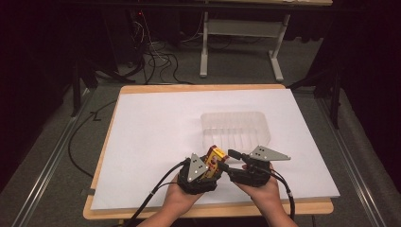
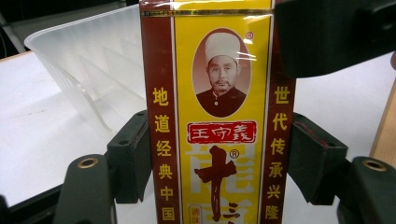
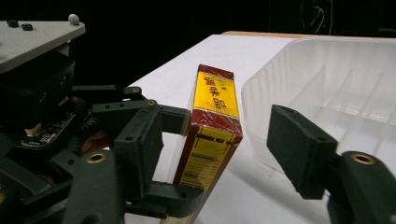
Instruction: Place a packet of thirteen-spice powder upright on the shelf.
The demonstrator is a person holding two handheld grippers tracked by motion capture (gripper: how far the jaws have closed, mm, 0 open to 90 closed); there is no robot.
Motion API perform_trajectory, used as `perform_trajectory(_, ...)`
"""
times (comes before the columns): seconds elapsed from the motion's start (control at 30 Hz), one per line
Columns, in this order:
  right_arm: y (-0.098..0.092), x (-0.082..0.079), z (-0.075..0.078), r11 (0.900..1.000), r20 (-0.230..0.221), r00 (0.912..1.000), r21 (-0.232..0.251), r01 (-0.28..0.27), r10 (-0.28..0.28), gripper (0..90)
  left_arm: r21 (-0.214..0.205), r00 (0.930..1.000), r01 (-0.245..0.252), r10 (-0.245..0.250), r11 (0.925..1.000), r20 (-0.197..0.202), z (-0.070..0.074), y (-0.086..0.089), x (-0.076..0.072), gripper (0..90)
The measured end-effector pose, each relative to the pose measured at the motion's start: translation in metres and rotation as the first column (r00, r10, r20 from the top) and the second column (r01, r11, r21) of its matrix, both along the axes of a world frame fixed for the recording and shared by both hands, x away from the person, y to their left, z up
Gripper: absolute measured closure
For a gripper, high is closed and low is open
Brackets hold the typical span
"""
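A dim room with dark walls surrounds a wooden table covered by a large white sheet; cables trail across the grey floor beyond it, and the white legs of another desk stand at the back. Near the front edge of the table, a person's two hands come in from below, each holding a black gripper. On the left, the left gripper is clamped on a yellow and dark red box, one jaw pressed against each long side, so the box stands up between them, lifted just above the sheet. In the left gripper view the box shows a portrait in an oval and printed characters. Just to the right, the right gripper points leftward at the box, its jaws apart: one sits on each side of the box's upper end, with a clear gap at the far jaw. Further right and behind the hands, a clear plastic tray rests on the sheet, near the box but apart from it.
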State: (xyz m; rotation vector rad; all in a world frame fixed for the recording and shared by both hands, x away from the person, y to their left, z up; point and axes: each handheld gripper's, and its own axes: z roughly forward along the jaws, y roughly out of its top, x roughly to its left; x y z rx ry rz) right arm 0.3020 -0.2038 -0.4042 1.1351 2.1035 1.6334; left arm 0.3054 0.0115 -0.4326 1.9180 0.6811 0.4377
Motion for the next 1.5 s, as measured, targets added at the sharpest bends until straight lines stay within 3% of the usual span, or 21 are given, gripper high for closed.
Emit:
perform_trajectory(0.37,0.002,0.003,-0.005,0.9987,-0.037,0.9983,0.027,-0.044,0.045,55.4,-0.001,1.0,0.003,-0.003,1.0,0.008,-0.001,-0.002,-0.001,32.3)
perform_trajectory(0.57,0.001,0.004,-0.007,0.999,-0.044,0.9984,0.027,-0.036,0.037,63.0,0.004,1.0,0.004,-0.004,1.0,0.006,-0.001,-0.001,-0.001,32.2)
perform_trajectory(0.87,0.004,0.001,-0.005,0.9995,-0.04,0.9988,0.017,-0.027,0.028,67.1,0.015,0.9999,0.012,-0.012,0.9998,-0.003,-0.002,-0.001,0.001,31.6)
perform_trajectory(1.0,0.004,0.0,-0.004,0.9998,-0.024,0.9996,0.005,-0.017,0.017,68.1,0.009,0.9998,0.016,-0.016,0.9998,-0.007,0.0,0.001,0.002,23.3)
perform_trajectory(1.13,0.0,0.0,-0.003,1.0,-0.01,0.9999,0.002,-0.005,0.005,68.2,0.011,0.9994,0.03,-0.029,0.9995,-0.015,0.001,0.005,0.004,20.6)
perform_trajectory(1.5,-0.009,-0.002,0.001,0.9995,0.026,0.9992,-0.012,0.03,-0.029,68.2,-0.011,0.9996,0.027,-0.027,0.9996,-0.013,0.008,0.019,0.005,20.9)
